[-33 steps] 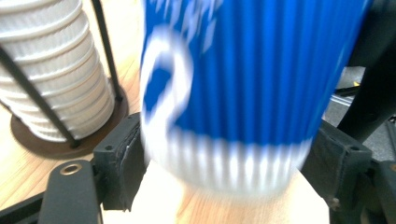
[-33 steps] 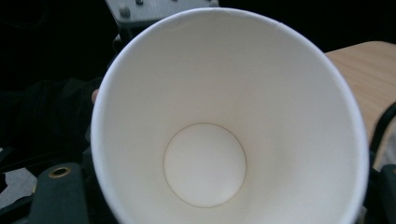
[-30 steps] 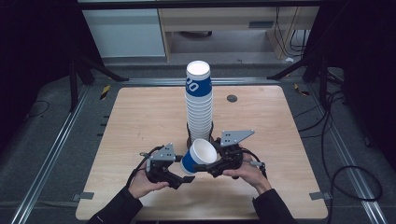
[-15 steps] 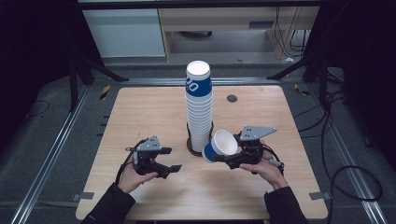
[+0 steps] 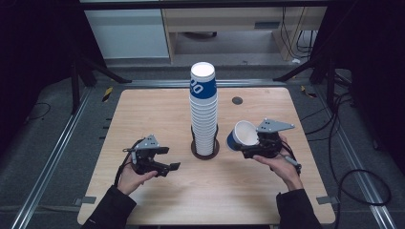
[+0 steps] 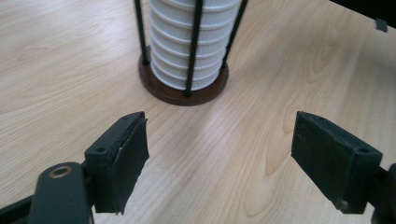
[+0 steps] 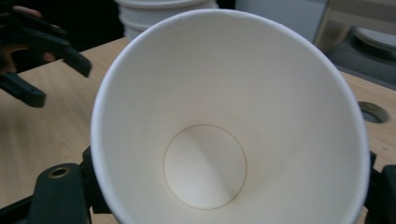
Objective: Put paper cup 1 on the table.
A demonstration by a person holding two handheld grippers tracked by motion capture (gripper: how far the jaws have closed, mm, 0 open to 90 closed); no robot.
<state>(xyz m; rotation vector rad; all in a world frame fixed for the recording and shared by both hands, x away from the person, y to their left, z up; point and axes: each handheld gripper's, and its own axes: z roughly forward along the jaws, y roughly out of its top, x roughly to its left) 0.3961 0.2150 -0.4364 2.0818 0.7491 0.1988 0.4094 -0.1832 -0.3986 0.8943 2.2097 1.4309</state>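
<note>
While the right gripper [image 5: 248,145] pinches a tilted paper cup [image 5: 240,135] just right of the cup stack [image 5: 204,109], mouth facing its camera, the left gripper [image 5: 165,160] sits spread and empty, left of the stack.

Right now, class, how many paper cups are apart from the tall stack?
1. The single paper cup is held off the table in the right gripper, right of the cup stack. Others may be hidden behind the stack.
</note>
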